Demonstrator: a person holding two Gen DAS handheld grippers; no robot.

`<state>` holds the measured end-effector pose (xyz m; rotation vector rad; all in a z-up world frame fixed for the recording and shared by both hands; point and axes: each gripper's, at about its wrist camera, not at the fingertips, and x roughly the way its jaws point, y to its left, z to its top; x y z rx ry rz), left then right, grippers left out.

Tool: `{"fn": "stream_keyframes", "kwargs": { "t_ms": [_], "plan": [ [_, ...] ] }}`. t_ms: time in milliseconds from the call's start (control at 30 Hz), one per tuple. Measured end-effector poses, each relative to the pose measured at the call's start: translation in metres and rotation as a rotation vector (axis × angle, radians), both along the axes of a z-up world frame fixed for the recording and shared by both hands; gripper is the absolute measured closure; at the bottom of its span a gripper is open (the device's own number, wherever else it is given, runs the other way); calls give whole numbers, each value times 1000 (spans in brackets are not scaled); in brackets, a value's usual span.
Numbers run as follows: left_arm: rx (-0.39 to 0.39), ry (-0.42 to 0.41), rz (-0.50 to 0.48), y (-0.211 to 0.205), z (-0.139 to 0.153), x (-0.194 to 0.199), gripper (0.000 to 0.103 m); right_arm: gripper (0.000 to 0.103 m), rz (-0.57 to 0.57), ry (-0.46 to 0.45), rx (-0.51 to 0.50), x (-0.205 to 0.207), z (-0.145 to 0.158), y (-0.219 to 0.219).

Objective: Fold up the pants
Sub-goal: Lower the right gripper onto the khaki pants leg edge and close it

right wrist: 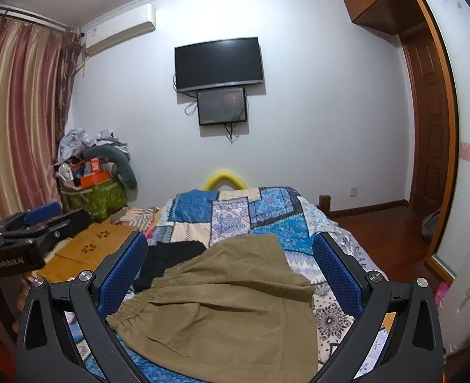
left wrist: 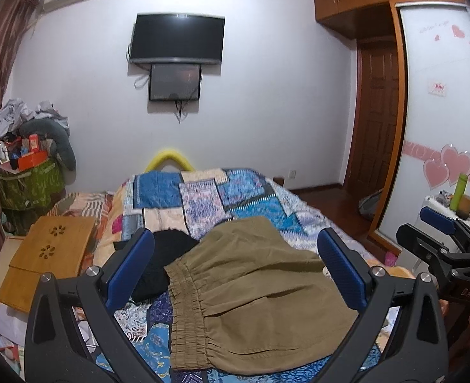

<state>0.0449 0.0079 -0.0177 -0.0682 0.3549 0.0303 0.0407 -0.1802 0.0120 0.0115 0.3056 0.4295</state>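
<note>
Currently khaki pants (left wrist: 254, 290) lie crumpled at lower centre of frame on patchwork quilt (left wrist: 209, 198), partly over black garment (left wrist: 167, 255). Left gripper (left wrist: 235, 268) and right gripper (right wrist: 231, 274) held above, jaws spread, nothing pinched. Waistband (left wrist: 187, 316) best grasped at corners, fabric flattened first.

Right wrist view. Khaki pants (right wrist: 222, 303) lie rumpled on the quilt (right wrist: 266, 217) of the bed, elastic waistband toward the left. The right hand-held gripper (right wrist: 230, 274) hangs above the pants, its blue fingers (right wrist: 121, 274) spread wide, nothing between them. A black garment (right wrist: 167, 258) lies just left of the pants, partly beneath them. Farther left of the pants, the left hand-held gripper (right wrist: 40, 220) shows above a wooden tray (right wrist: 91, 249). A TV (right wrist: 219, 63) hangs on the wall beyond the pants.
</note>
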Motion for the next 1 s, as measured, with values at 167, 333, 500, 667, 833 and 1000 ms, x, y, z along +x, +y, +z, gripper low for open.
{"fn": "stream_keyframes", "kwargs": {
  "t_ms": [167, 333, 500, 667, 833, 1000],
  "plan": [
    [3, 113, 6, 14, -20, 45, 0, 0, -25, 84, -59, 32, -28, -7],
    [6, 248, 43, 38, -51, 95, 0, 0, -56, 209, -163, 71, -70, -21],
    [68, 376, 82, 60, -89, 137, 0, 0, -60, 354, -197, 103, -99, -36],
    [56, 518, 75, 82, -127, 167, 0, 0, -40, 485, -200, 136, -124, -47],
    [44, 660, 63, 98, -164, 193, 0, 16, 5, 618, -174, 168, -150, -47],
    [50, 748, 22, 97, -191, 206, 0, 28, 45, 764, -159, 197, -180, -46]
  ]
}}
